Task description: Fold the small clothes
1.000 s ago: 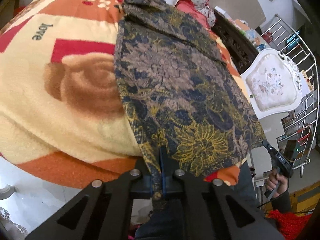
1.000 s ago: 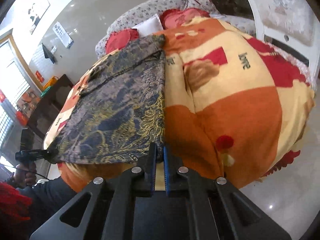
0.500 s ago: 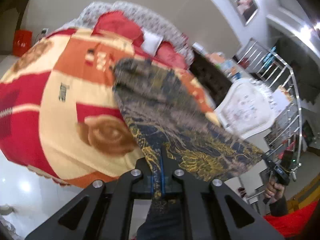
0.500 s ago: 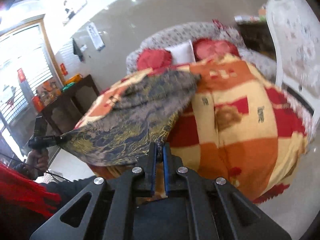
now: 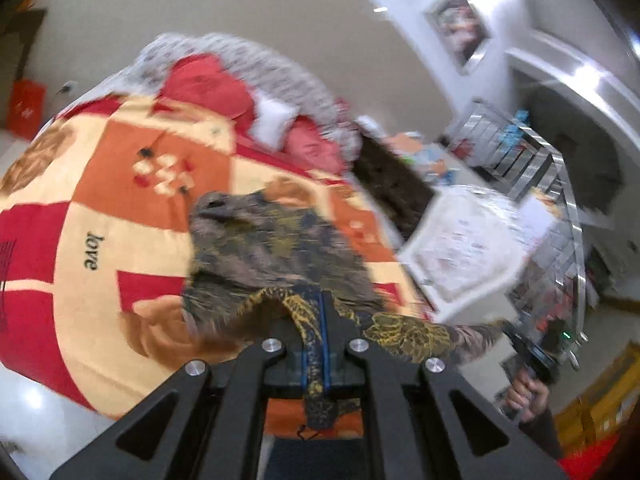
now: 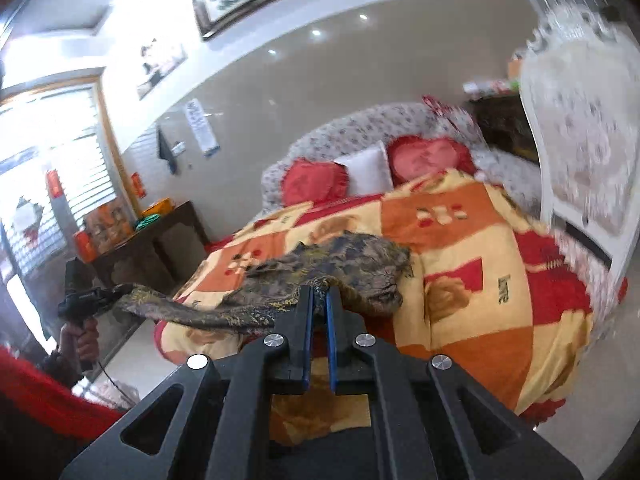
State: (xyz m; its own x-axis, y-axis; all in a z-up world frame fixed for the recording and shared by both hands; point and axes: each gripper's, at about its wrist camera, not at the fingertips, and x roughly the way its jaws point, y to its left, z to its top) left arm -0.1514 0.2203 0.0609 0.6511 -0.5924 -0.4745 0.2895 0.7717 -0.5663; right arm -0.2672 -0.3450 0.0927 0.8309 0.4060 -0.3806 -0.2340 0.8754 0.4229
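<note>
Two views look forward along a pair of hand-held tools above a bed (image 6: 520,280) covered by a blanket in orange, cream and red squares, one printed with the word "love"; a dark garment (image 5: 280,248) patterned in navy, brown and gold is stretched between the tools, its near edge lifted clear of the blanket while its far part lies bunched on the bed; the left tool (image 5: 315,320) is clamped on one near corner, cloth pinched between its blue-edged fingers and a tail of it hanging below them; the right tool (image 6: 319,300) is clamped on the other near corner; in the left view the right tool appears at the far right, gripped by a hand (image 5: 528,396), with the raised hem running across to it; in the right view the left tool appears at the far left, held by a hand (image 6: 80,340) beside a red sleeve; red heart-shaped cushions (image 6: 316,184) and a white pillow rest against a flowered headboard; the left view is blurred.
</note>
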